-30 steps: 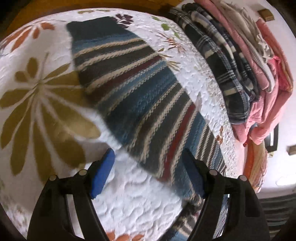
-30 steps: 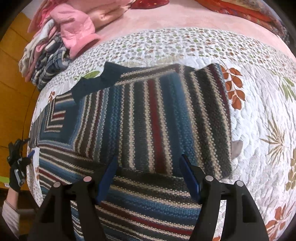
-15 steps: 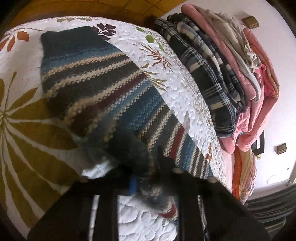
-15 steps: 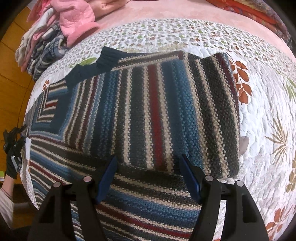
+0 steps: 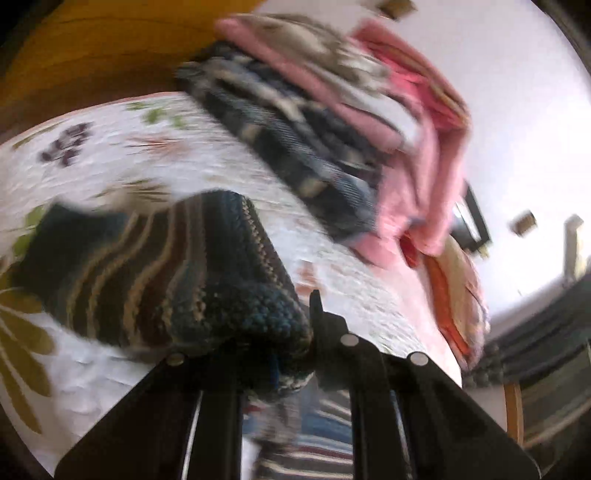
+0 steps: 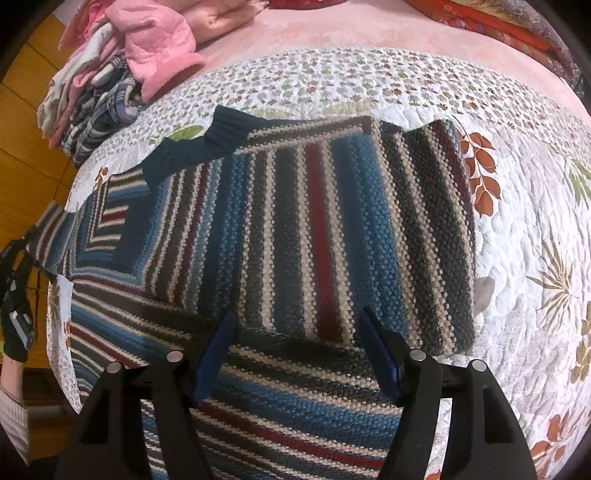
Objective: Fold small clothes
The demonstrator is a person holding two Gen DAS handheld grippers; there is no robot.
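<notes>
A striped knit sweater (image 6: pixel 314 236) in blue, dark grey, cream and red lies on the flowered quilt (image 6: pixel 517 258), its right part folded over the body. My right gripper (image 6: pixel 297 350) hovers open just above the sweater's lower fold, with nothing between its blue pads. In the blurred left wrist view, my left gripper (image 5: pixel 291 354) is shut on a sleeve of the sweater (image 5: pixel 177 280) and holds it lifted off the quilt (image 5: pixel 110 158), bunched at the jaws. The other gripper (image 6: pixel 16 295) shows at the right wrist view's left edge, small and dark.
A pile of folded clothes (image 5: pixel 332 122), plaid, pink and white, sits on the bed's far side, seen too as a clothes stack (image 6: pixel 110 81) at the upper left. A pink bedsheet (image 6: pixel 369 26) lies beyond the quilt. Wooden floor (image 6: pixel 22 166) borders the bed.
My left gripper dropped onto the flat sleeve, shut on it and lifted it, swinging toward the clothes pile. My right gripper edged slightly forward over the sweater and stayed open.
</notes>
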